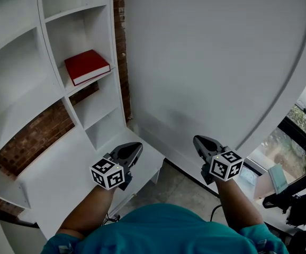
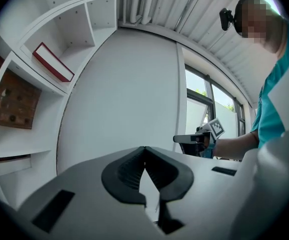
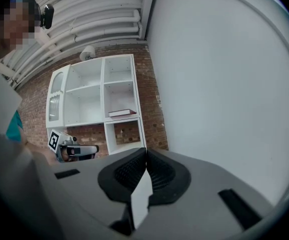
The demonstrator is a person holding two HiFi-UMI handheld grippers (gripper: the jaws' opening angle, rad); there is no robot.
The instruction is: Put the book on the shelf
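The red book [image 1: 87,66] is noted lying flat in one compartment of the white shelf unit [image 1: 15,83]. The left tongs [image 1: 134,148] and right tongs [image 1: 200,141] are held side by side, well apart from it. Both pairs of jaws are seen pressed together at the tips, with nothing gripped.

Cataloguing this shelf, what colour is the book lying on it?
The book is red; it shows best in the head view.
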